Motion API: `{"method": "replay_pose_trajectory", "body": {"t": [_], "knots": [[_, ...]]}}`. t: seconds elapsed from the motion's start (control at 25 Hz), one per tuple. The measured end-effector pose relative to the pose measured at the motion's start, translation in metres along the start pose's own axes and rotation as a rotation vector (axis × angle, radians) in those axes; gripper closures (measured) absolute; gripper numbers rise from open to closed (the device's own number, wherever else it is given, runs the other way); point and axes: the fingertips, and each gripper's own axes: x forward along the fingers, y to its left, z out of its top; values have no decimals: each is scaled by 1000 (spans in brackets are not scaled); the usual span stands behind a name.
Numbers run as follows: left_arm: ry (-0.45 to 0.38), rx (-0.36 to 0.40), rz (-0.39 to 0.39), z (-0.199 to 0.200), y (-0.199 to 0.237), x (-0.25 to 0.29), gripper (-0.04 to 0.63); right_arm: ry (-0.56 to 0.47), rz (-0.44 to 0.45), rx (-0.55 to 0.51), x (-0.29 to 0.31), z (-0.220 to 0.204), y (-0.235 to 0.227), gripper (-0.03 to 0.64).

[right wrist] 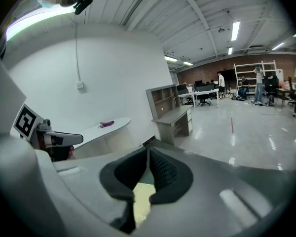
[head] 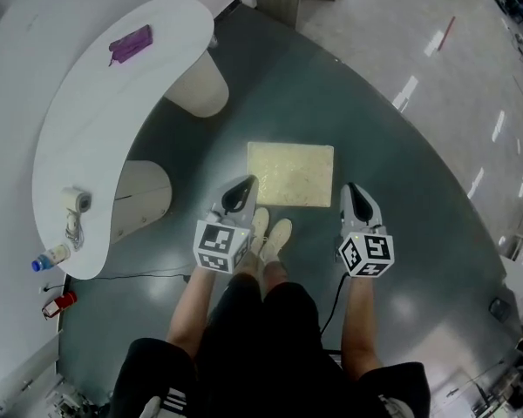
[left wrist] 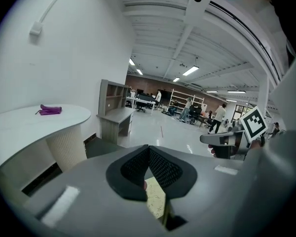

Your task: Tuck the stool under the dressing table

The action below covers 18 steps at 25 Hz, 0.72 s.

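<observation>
The stool (head: 290,174), with a pale yellow square seat, stands on the dark floor (head: 349,103) just in front of the person's shoes (head: 270,236). It is not under the white curved bench (head: 96,129). It is to the right of the bench's long inner edge and well apart from the two round pedestals that carry the bench. The person holds the left gripper (head: 243,190) near the stool's near left corner and the right gripper (head: 354,192) just beside its near right corner, so the near edge of the seat lies between the two. Both grippers point forward and a little down. In the left gripper view the jaws are pressed together with nothing between them, and a piece of the yellow seat shows below them. In the right gripper view the jaws also meet at the tips and grip nothing, with the seat again visible below. On the bench a purple pouch (head: 130,44) lies near the far end, and a small bottle with a blue cap (head: 50,258) lies at the near end, close to the edge. A white device with a cord (head: 75,205) sits a little further in from the bottle.
</observation>
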Motion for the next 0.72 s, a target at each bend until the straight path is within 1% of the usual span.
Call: {"method": "replay_pose_trajectory", "body": {"t": [0.2, 0.44, 0.72], "knots": [[29, -27, -9, -33, 9, 29, 589, 24, 8, 8, 25, -27, -7, 595], [51, -55, -3, -72, 26, 61, 589, 63, 2, 35, 53, -71, -19, 595], [113, -69, 1, -132, 42, 87, 589, 108, -11, 53, 80, -121, -36, 595]]}}
